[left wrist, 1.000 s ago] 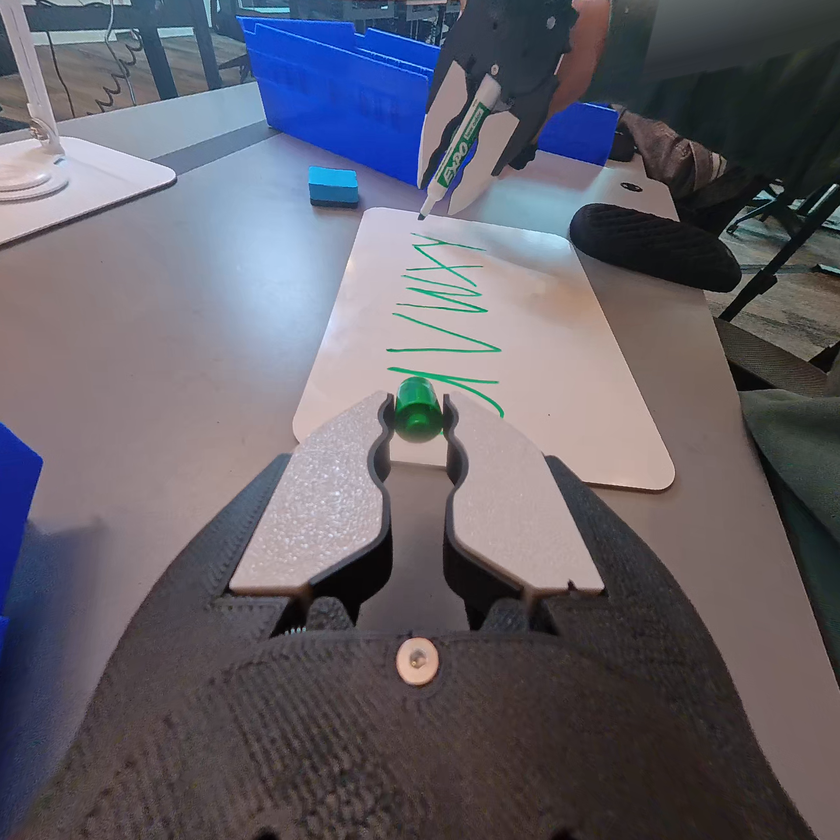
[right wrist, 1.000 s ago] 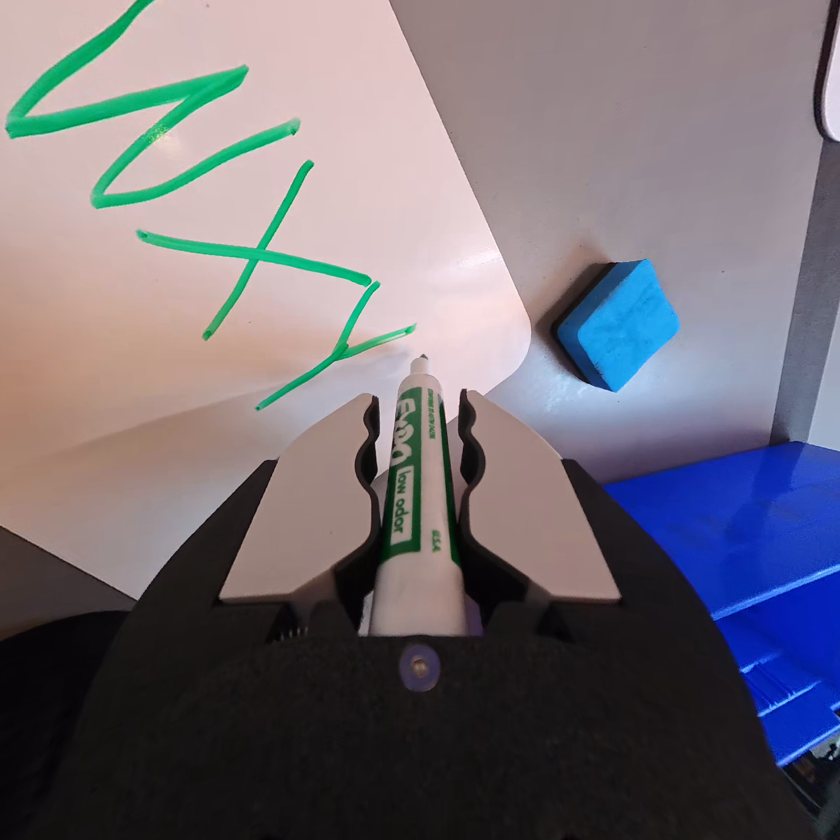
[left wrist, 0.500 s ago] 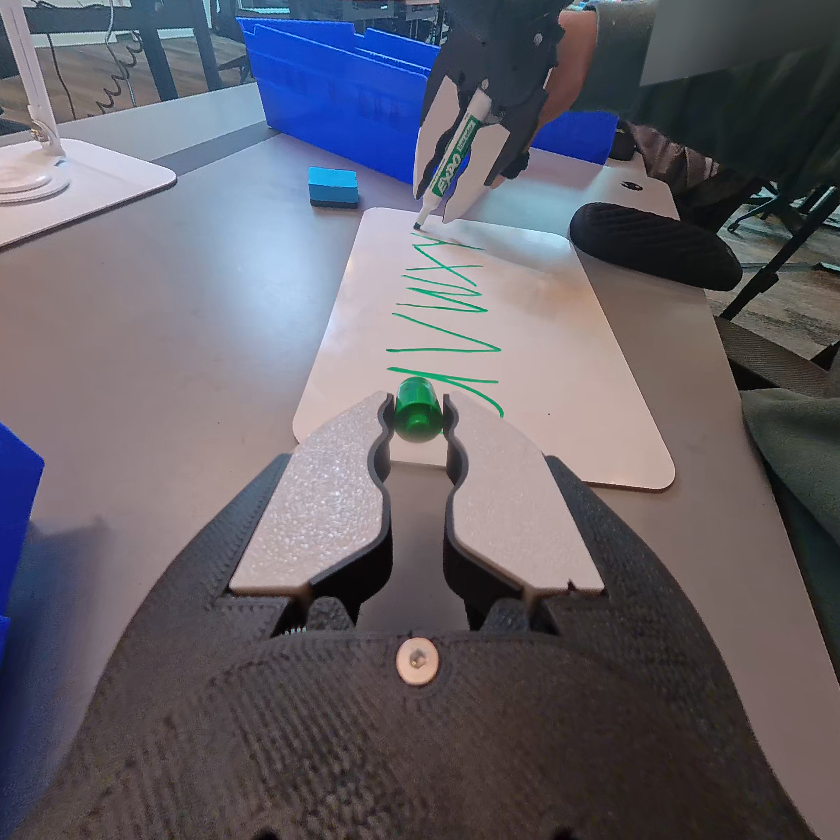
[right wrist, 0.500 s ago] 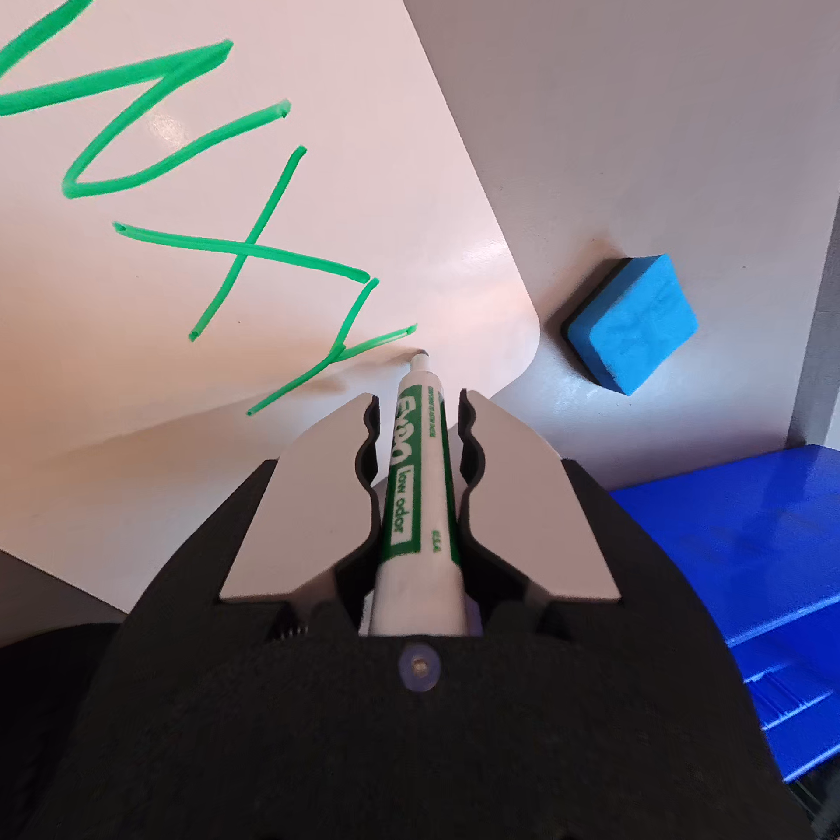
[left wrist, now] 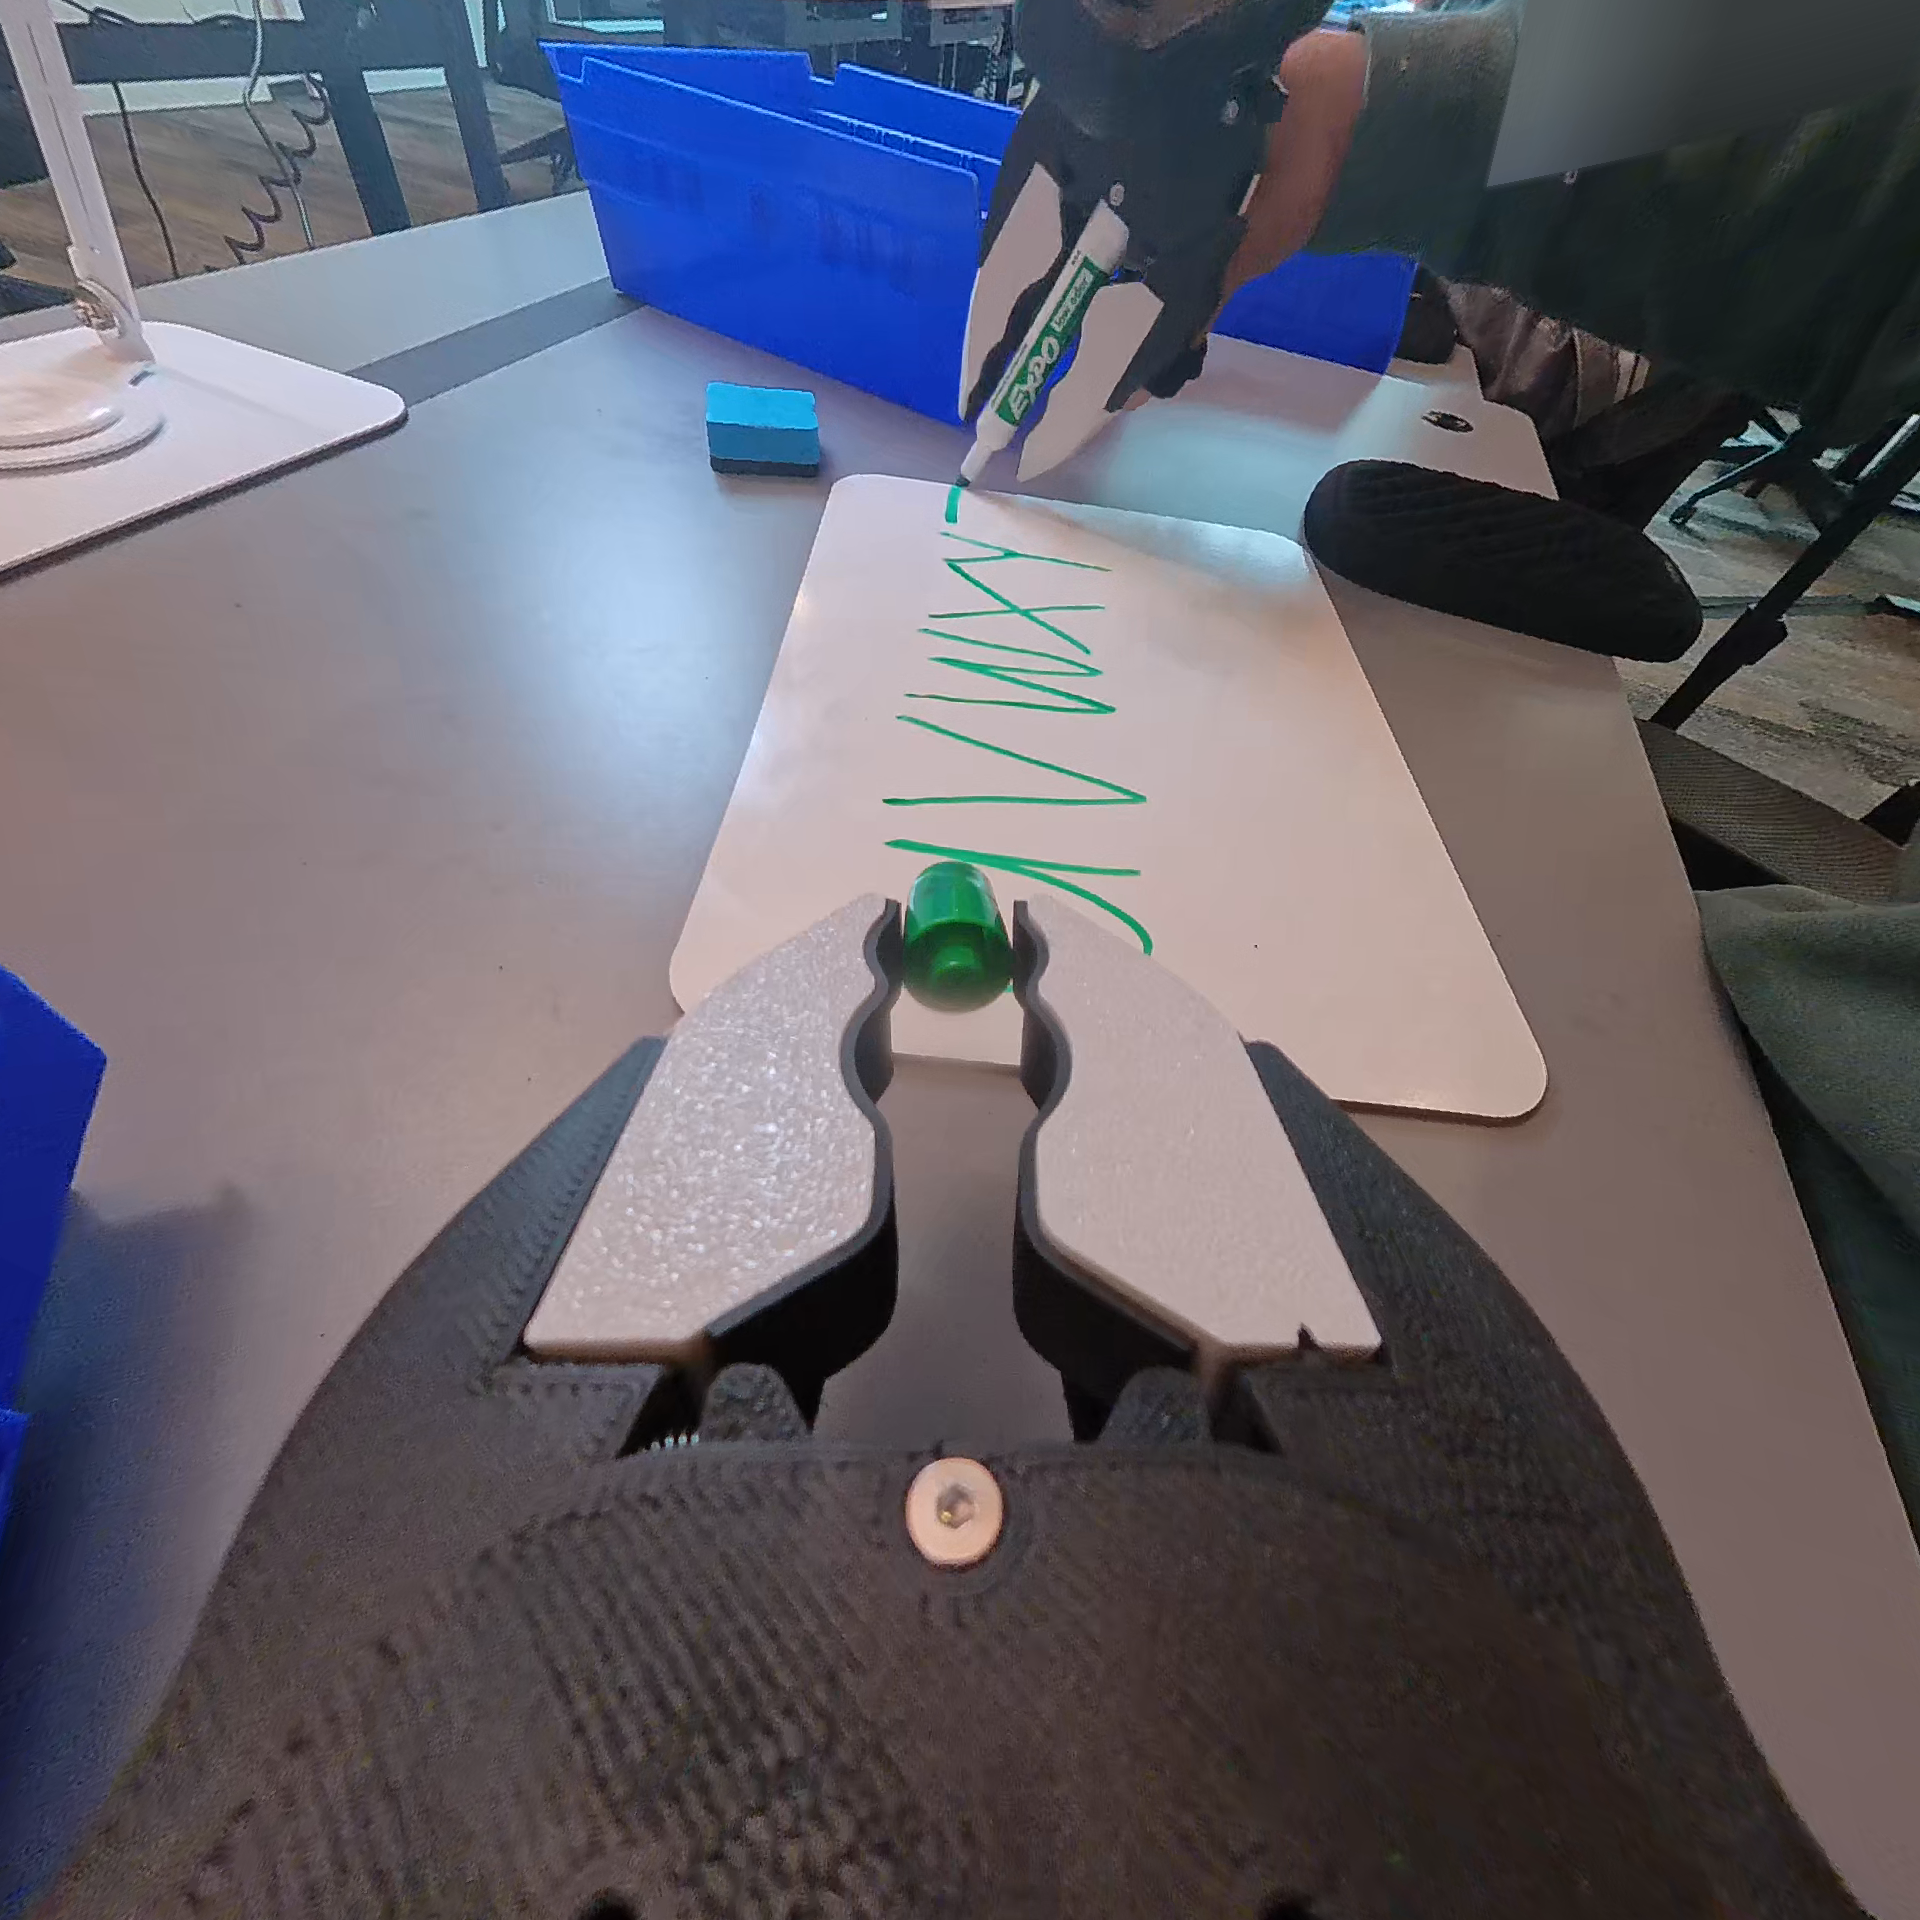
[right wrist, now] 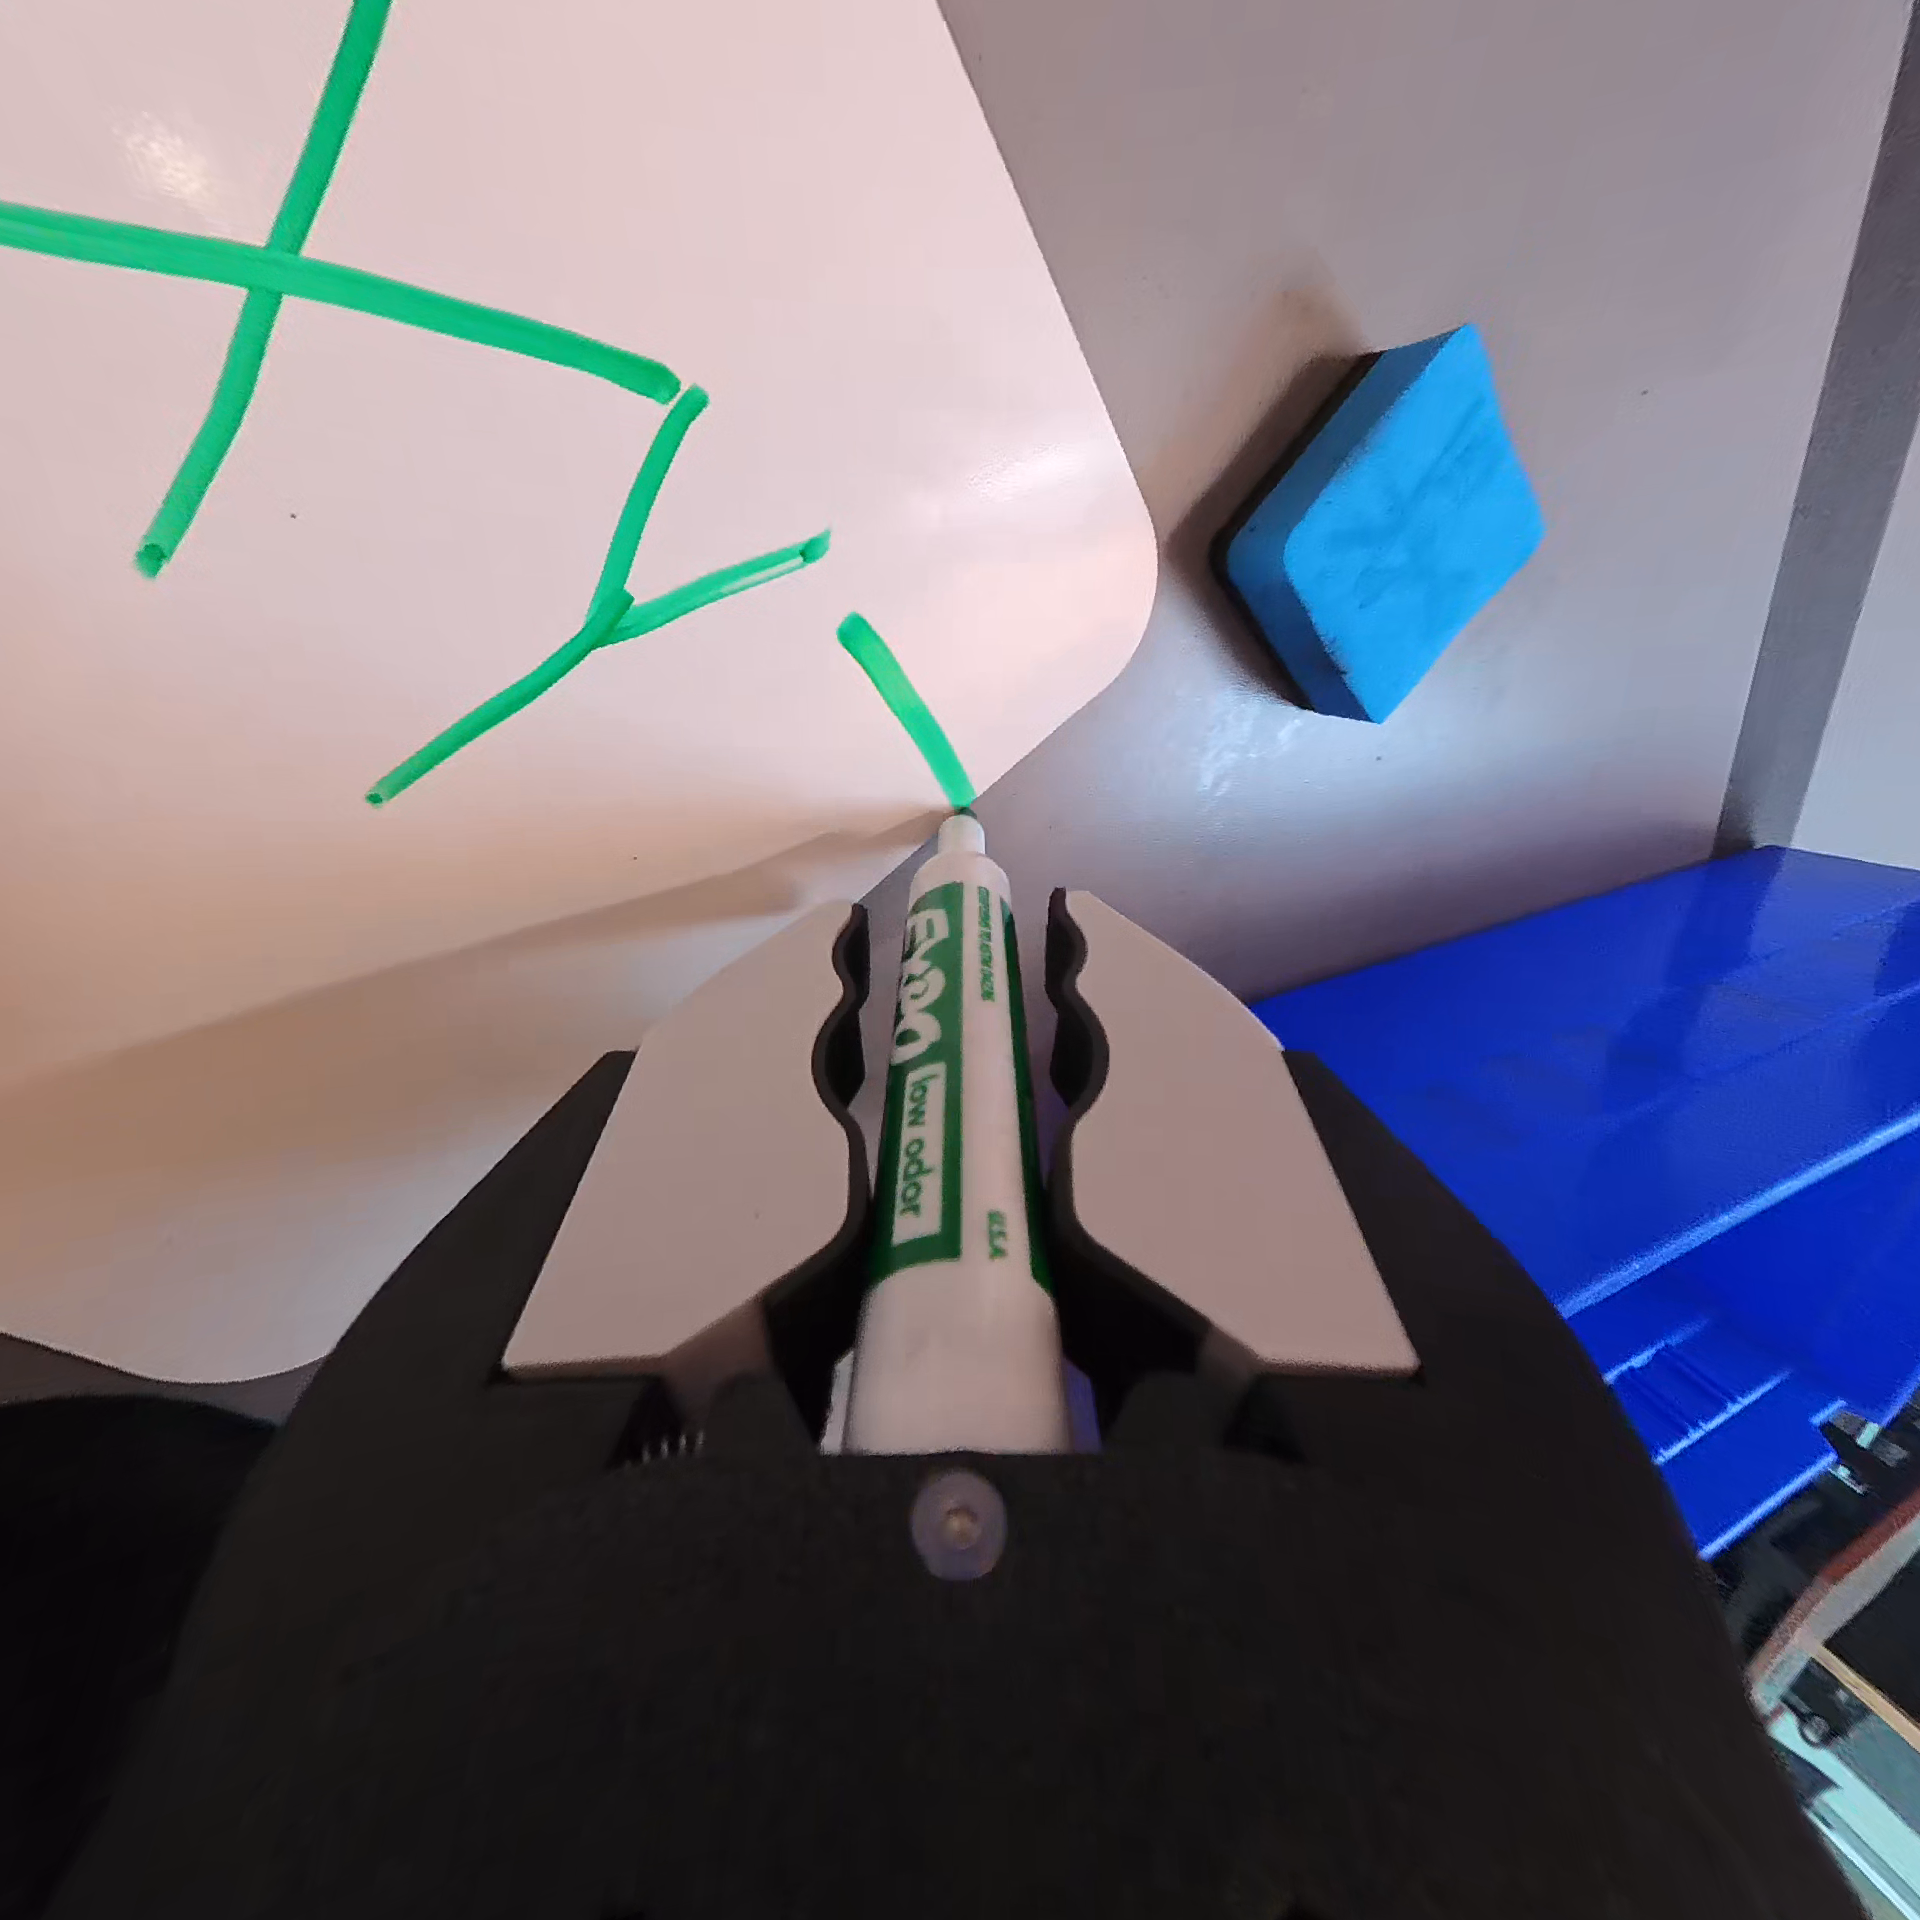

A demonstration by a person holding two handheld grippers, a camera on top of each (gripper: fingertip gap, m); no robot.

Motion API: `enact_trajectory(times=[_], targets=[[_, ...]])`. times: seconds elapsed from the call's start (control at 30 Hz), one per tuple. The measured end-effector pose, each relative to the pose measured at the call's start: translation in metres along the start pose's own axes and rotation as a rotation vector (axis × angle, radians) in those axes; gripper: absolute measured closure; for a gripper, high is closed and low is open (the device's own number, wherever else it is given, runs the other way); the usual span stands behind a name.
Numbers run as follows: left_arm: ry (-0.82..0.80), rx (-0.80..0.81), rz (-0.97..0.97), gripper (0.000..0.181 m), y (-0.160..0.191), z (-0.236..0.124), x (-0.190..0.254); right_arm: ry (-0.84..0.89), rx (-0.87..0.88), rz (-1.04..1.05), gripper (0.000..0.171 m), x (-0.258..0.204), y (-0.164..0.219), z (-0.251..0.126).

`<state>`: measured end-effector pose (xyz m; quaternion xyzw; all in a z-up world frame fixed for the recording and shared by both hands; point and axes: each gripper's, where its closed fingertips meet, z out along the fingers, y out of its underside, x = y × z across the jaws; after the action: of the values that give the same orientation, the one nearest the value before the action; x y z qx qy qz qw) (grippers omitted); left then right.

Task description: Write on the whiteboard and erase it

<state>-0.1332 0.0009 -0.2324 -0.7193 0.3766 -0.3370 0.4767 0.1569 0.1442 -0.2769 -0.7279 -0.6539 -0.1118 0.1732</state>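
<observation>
A white whiteboard (left wrist: 1299, 831) lies flat on the grey table, with green strokes (left wrist: 1023, 696) running down its middle. My right gripper (right wrist: 951, 914) is shut on a green-and-white marker (right wrist: 945, 1122). The marker tip touches the board at its far edge, at the end of a short fresh stroke (right wrist: 904, 707). In the left wrist view the right gripper (left wrist: 1013, 457) and marker (left wrist: 1039, 364) show at the board's far end. My left gripper (left wrist: 951, 920) is shut on the green marker cap (left wrist: 951, 935) over the board's near edge. A blue eraser (left wrist: 761, 426) (right wrist: 1382, 540) lies on the table beside the board's far corner.
Blue plastic bins (left wrist: 790, 218) (right wrist: 1621, 1091) stand behind the board. A white lamp base (left wrist: 156, 416) sits far left. A black chair armrest (left wrist: 1496, 561) lies at the table's right edge. A blue bin corner (left wrist: 31, 1143) is at near left. A person's arm (left wrist: 1320, 135) holds the right gripper. About 35 cm separates my left fingertips from my right. The left gripper is farther from the blue eraser (right wrist: 1382, 540), some 35 cm, than the right, some 9 cm. Seen from the left wrist view (left wrist: 778, 407) as well.
The right gripper has come lower and closer to the board and drawn a short new green stroke toward the far edge. The left gripper with the cap has not moved.
</observation>
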Motion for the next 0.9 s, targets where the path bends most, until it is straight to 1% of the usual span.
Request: enact_trajectory(times=[0.23, 0.6, 0.73, 0.9], targets=[[0.003, -0.002, -0.004, 0.161, 0.001, 0.0, 0.0, 0.008, 0.014, -0.005, 0.138, -0.001, -0.005, -0.007], [0.002, 0.0, -0.002, 0.161, 0.0, 0.0, 0.0, -0.026, 0.019, 0.012, 0.138, -0.004, -0.004, -0.001], [0.001, 0.0, -0.001, 0.161, 0.0, 0.0, 0.0, -0.068, 0.038, -0.001, 0.138, -0.018, -0.008, -0.006], [0.0, 0.001, -0.001, 0.161, 0.0, 0.0, 0.0, -0.118, 0.06, -0.06, 0.137, -0.055, -0.015, -0.021]])
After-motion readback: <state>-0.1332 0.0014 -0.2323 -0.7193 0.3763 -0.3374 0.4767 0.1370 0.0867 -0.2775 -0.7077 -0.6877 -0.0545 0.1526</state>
